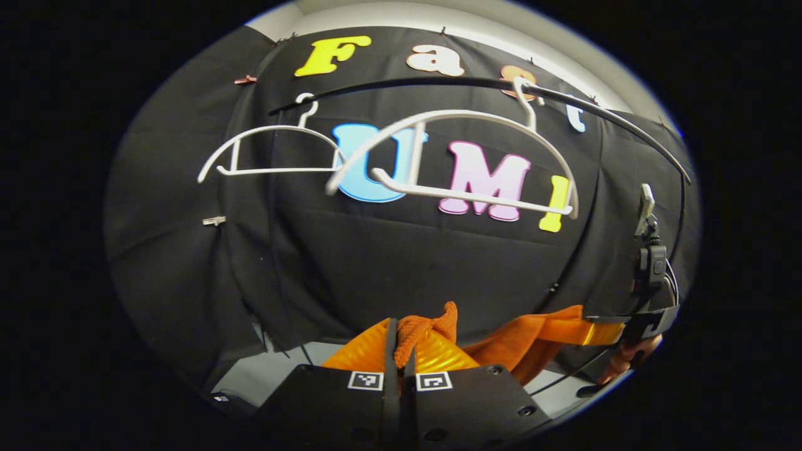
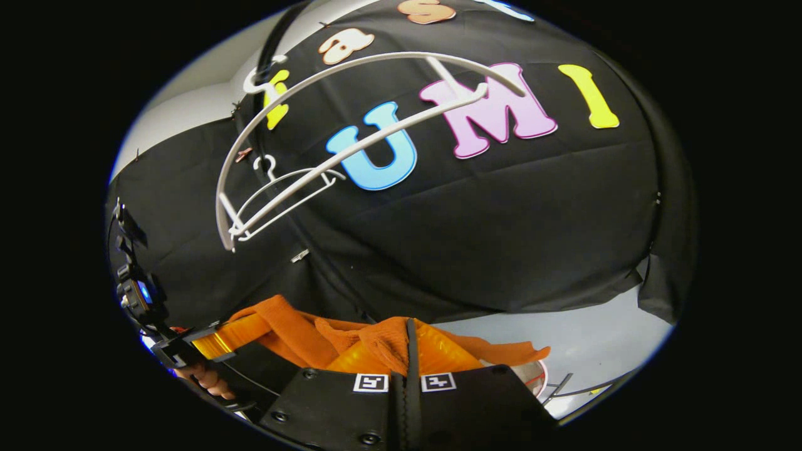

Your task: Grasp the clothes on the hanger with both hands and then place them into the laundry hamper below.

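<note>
Two bare white hangers [image 1: 451,156] hang from the dark rail [image 1: 626,125].

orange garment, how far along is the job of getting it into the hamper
Done: the orange knitted garment is off the white plastic hangers, which hang bare on the rail. In hand: the left gripper and the right gripper each pinch a fold of it, stretched between them. Left: lowering it into the hamper and letting go.

I see the orange garment [image 1: 432,332] bunched and pinched between my left tool's [image 1: 400,351] closed fingers, stretching rightward; the bare white hanger [image 1: 451,156] hangs above.
</note>
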A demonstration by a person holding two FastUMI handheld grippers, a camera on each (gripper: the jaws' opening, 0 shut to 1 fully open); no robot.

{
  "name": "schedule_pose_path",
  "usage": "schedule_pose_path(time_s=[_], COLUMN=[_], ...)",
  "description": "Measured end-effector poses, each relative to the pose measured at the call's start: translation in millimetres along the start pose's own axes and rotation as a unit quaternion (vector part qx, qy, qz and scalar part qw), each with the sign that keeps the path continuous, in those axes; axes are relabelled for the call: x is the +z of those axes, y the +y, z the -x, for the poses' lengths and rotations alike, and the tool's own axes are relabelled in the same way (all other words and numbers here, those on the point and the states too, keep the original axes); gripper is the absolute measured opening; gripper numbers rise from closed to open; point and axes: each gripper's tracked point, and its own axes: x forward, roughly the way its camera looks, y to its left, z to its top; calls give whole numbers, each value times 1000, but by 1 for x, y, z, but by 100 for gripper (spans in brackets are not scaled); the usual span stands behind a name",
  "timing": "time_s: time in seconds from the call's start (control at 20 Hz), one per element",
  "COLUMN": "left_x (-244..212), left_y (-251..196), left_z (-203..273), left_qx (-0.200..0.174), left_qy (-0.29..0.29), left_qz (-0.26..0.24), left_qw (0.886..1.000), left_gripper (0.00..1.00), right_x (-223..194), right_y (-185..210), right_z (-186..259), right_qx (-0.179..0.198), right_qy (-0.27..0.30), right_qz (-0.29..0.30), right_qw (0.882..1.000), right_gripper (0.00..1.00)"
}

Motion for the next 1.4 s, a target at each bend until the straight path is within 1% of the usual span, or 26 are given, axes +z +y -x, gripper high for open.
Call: schedule_pose_path(time_s=[0.15, 0.2, 0.3, 0.35, 0.4, 0.5, 0.55, 0.65, 0.7, 0.75, 0.8, 0.85, 0.9, 1.0, 1.25, 1.4], left_x=[18, 27, 46, 55, 63, 68, 64, 52, 43, 33, 20, 7, -7, -33, -97, -138], left_y=[-39, -46, -54, -57, -60, -63, -63, -65, -66, -65, -64, -61, -57, -53, -34, -27], left_z=[3, 5, 9, 11, 12, 8, 6, -2, -8, -13, -22, -27, -33, -45, -75, -100], left_qx=[-40, -49, -59, -61, -65, -72, -72, -71, -69, -67, -67, -64, -61, -58, -35, -23], left_qy=[-15, -22, -35, -44, -50, -53, -48, -36, -28, -20, -8, 6, 20, 45, 103, 147], left_qz=[-13, -11, 9, 18, 24, 34, 37, 43, 40, 35, 33, 34, 35, 39, 33, 36], left_qw=[999, 998, 998, 997, 996, 995, 996, 996, 996, 997, 997, 997, 997, 997, 993, 988], left_gripper=[5, 5, 5, 5, 7, 2, 2, 2, 5, 5, 7, 5, 5, 5, 5, 5], right_x=[10, 15, 28, 37, 46, 50, 48, 40, 34, 27, 16, 4, -8, -31, -77, -108], right_y=[34, 41, 54, 58, 60, 58, 54, 44, 37, 30, 19, 10, 2, -16, -72, -96], right_z=[6, 10, 21, 25, 28, 27, 24, 18, 14, 10, 6, 0, -5, -17, -36, -47], right_qx=[29, 34, 36, 35, 35, 36, 32, 21, 14, 5, -4, -14, -21, -40, -101, -133], right_qy=[-7, -13, -25, -33, -41, -47, -43, -34, -29, -22, -11, 1, 13, 35, 83, 120], right_qz=[30, 38, 50, 57, 63, 65, 61, 57, 59, 65, 66, 64, 61, 55, 64, 88], right_qw=[999, 999, 998, 997, 997, 996, 997, 998, 998, 998, 998, 998, 998, 997, 989, 980], right_gripper=[5, 5, 5, 5, 5, 4, 8, 8, 5, 5, 5, 9, 5, 5, 4, 4])
